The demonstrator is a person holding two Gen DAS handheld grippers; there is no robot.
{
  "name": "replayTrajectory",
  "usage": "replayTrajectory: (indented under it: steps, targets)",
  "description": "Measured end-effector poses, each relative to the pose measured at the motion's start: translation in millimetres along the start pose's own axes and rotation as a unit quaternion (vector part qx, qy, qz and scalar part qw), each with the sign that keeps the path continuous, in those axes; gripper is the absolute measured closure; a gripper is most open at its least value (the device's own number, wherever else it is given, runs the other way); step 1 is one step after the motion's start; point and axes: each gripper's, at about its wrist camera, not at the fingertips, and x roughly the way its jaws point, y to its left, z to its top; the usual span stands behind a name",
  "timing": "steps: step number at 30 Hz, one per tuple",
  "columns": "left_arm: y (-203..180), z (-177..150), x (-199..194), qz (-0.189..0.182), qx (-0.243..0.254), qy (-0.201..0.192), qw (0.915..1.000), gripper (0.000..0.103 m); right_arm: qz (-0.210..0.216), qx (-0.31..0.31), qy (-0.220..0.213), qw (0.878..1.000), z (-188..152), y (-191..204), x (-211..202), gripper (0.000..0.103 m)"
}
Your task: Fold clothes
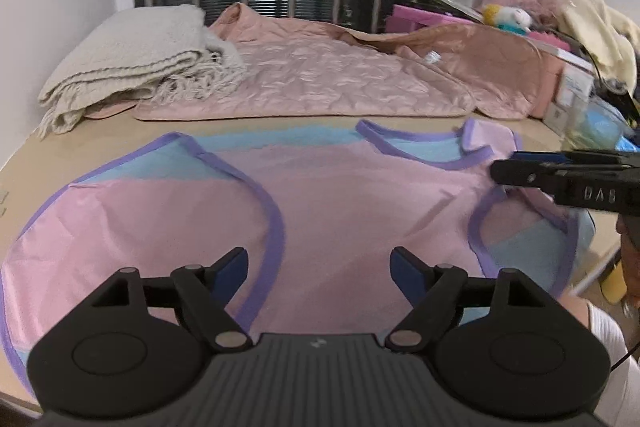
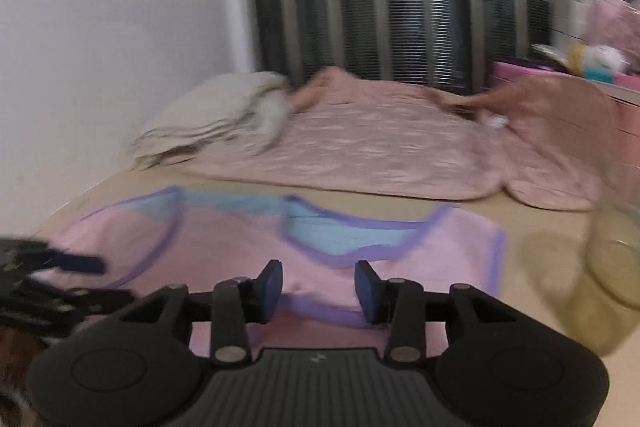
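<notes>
A pink sleeveless top with purple trim and a light blue inside lies spread flat on the tan table. It also shows in the right wrist view. My left gripper is open and empty, hovering over the top's near middle. My right gripper is open and empty, over the near edge of the top by its neckline. In the left wrist view the right gripper reaches in from the right over the top's shoulder strap. In the right wrist view the left gripper shows at the left, blurred.
A pink quilted blanket and a folded cream throw lie at the back of the table. Boxes, a plush toy and yellow cloth pile at the back right. A window with bars is behind.
</notes>
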Motion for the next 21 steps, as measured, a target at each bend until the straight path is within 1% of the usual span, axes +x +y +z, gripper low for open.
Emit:
replayTrajectory:
  steps: [1,2,3,4,6,7,8,10,11,12,13,14,15,16,18,19,20,21]
  targets:
    - [0,-1,0,0.001,0.000,0.002,1.0000,0.023,0.005,-0.015,0.008,1.000,-3,4,5,0.069]
    - [1,-3,1,0.004,-0.002,0.005,1.0000,0.023,0.005,-0.030,0.025,0.999,-7,8,10,0.081]
    - [2,-5,3,0.006,-0.003,0.008,0.9999,0.023,0.004,-0.044,0.042,0.998,-12,12,16,0.098]
    - [4,-6,2,0.008,-0.006,0.008,0.9999,0.023,0.006,-0.053,0.056,0.997,-15,13,18,0.097]
    - [7,-8,0,0.008,-0.012,0.007,0.9999,0.023,0.017,-0.049,0.061,0.997,-14,9,10,0.097]
    - [9,-8,0,0.008,-0.016,0.006,0.9998,0.023,0.022,-0.047,0.063,0.997,-13,8,6,0.096]
    - [10,-8,0,0.007,-0.020,0.005,0.9998,0.022,0.028,-0.040,0.053,0.997,-11,6,1,0.095]
    - [10,-7,0,0.005,-0.022,0.005,0.9997,0.020,0.039,-0.023,0.038,0.998,-7,2,-3,0.078]
    - [10,-7,0,0.007,-0.021,0.006,0.9997,0.020,0.043,-0.016,0.037,0.998,-6,2,0,0.058]
    - [9,-7,0,0.007,-0.020,0.006,0.9997,0.020,0.046,-0.009,0.036,0.998,-6,3,2,0.052]
    - [9,-7,0,0.008,-0.020,0.005,0.9998,0.020,0.047,-0.012,0.036,0.998,-8,7,7,0.054]
    - [9,-7,0,0.009,-0.020,0.005,0.9998,0.020,0.044,-0.020,0.045,0.998,-10,12,13,0.059]
    - [9,-8,0,0.010,-0.020,0.004,0.9997,0.020,0.036,-0.032,0.053,0.997,-11,16,15,0.070]
    - [10,-8,-1,0.012,-0.020,0.003,0.9997,0.020,0.028,-0.044,0.061,0.997,-12,20,17,0.072]
    - [11,-9,-1,0.015,-0.021,0.002,0.9997,0.020,0.052,-0.049,0.072,0.995,-8,21,9,0.074]
    - [11,-9,-1,0.014,-0.024,0.001,0.9996,0.018,0.062,-0.032,0.060,0.996,-4,14,3,0.071]
    - [11,-10,-1,0.013,-0.026,0.000,0.9996,0.017,0.071,-0.014,0.048,0.996,0,8,-3,0.061]
    - [10,-10,0,0.012,-0.027,-0.001,0.9996,0.014,0.059,0.000,0.036,0.998,5,0,-5,0.053]
